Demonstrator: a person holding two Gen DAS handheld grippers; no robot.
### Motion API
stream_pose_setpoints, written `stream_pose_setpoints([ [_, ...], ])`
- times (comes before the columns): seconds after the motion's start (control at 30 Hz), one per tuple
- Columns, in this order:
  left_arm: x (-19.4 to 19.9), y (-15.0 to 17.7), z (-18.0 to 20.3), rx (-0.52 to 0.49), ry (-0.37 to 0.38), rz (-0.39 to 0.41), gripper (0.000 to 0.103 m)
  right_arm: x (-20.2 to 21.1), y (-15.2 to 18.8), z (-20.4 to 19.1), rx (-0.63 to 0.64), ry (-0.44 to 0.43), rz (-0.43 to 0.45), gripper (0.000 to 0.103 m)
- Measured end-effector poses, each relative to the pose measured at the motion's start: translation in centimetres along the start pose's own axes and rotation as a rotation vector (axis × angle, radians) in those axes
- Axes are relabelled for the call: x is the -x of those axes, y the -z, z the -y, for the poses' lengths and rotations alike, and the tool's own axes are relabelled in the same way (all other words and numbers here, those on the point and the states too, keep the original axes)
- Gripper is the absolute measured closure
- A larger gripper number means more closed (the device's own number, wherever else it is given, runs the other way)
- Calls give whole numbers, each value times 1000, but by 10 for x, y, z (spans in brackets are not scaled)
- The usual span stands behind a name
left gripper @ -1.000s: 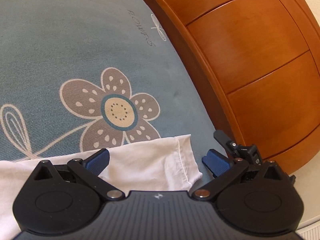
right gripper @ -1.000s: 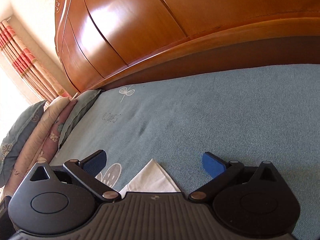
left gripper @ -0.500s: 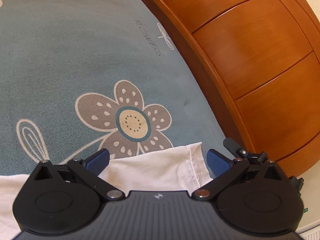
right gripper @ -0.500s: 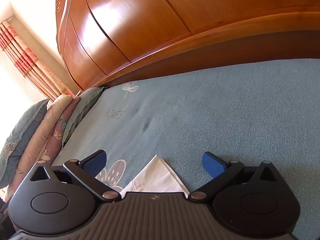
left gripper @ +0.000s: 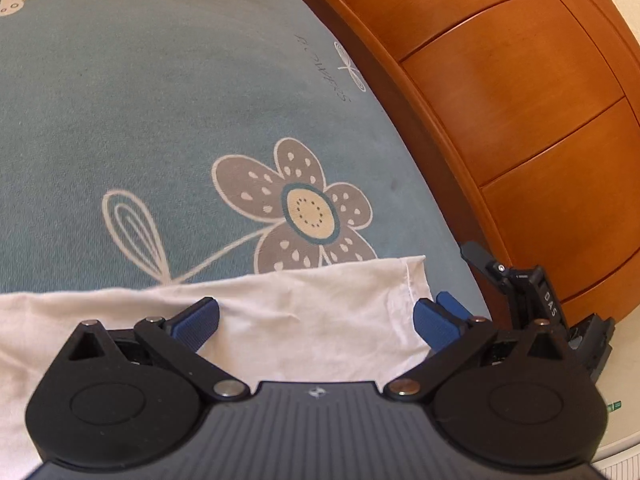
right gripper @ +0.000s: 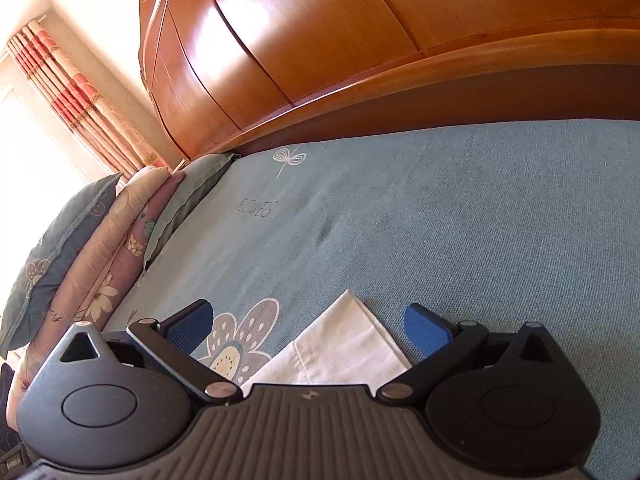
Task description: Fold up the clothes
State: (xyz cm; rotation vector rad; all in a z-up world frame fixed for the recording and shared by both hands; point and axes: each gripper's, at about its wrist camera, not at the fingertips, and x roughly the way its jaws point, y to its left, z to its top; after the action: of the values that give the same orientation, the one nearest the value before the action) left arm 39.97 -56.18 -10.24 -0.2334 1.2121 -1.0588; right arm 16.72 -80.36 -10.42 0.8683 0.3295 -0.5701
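White garment cut off left, near part hidden under gripper bodies.

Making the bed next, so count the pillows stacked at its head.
3, all in the right wrist view: a grey-blue pillow farthest left, a pink floral one in the middle, and a grey-green one against the wooden headboard. More may be hidden.

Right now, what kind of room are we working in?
Most likely a bedroom: a bed with a blue flowered sheet, pillows stacked at its head, and a wooden wardrobe beside it.
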Motion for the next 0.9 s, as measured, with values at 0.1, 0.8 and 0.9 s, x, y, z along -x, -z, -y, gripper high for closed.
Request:
stream_pose_setpoints([
  [0.1,5,-4,2,25,23,14,1,1,0,-1,5,0,1,0],
  [0.8,84,36,-42,78,23,42,1,-29,46,-74,322,-373,-479,0],
  [0.9,75,41,-45,81,25,11,1,-26,50,-76,359,-278,-323,0],
])
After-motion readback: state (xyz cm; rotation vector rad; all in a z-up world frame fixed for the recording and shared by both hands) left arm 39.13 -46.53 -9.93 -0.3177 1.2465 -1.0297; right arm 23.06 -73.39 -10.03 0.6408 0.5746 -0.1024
